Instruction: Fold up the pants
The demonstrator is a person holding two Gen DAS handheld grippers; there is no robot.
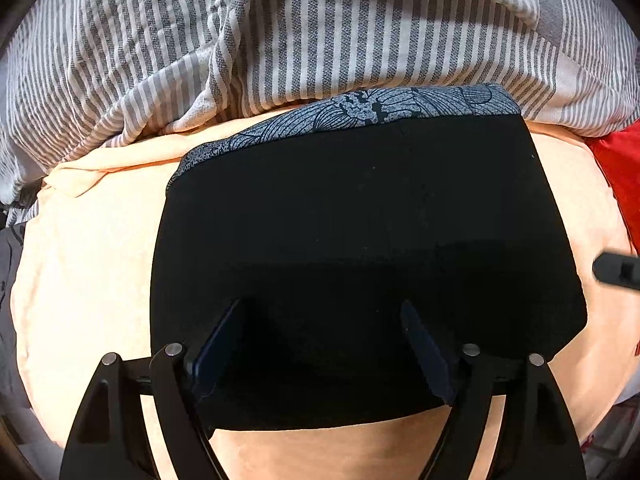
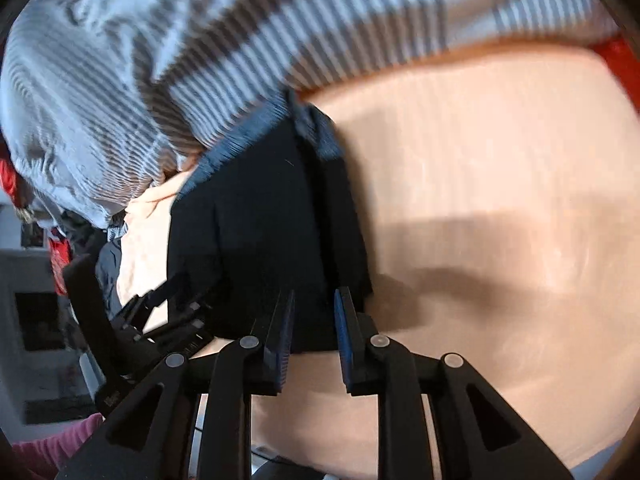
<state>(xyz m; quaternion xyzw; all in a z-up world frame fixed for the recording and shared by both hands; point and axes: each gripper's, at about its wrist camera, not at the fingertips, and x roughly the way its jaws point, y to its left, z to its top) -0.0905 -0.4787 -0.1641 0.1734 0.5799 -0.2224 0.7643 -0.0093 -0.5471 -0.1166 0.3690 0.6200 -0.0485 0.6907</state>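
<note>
Two grippers are over the pants (image 1: 360,240), which lie folded into a compact black rectangle on a peach sheet (image 1: 80,280) covering the bed. Nearest to the left camera, the left gripper (image 1: 324,344) has its fingers spread wide, and they rest on or just above the near edge of the bundle, at about 6 o'clock; they pinch nothing. From the right camera, the right gripper (image 2: 314,340) stands at the near right corner of the pants (image 2: 260,220), with its fingers parted by a narrow gap and no cloth between them. This view is blurred, so I cannot say surely if the tips touch the fabric.

Farther away, at 12 o'clock, a patterned grey-blue strip (image 1: 360,108) shows along the far edge of the bundle, perhaps the waistband or a lining. Behind it lies a striped grey and white blanket (image 1: 280,32), crumpled, and something red (image 1: 616,168) at 3 o'clock.

I judge that the folding is almost finished. The next move probably calls for pressing the layers flat, or for lifting both grippers away without dragging the top layer.
</note>
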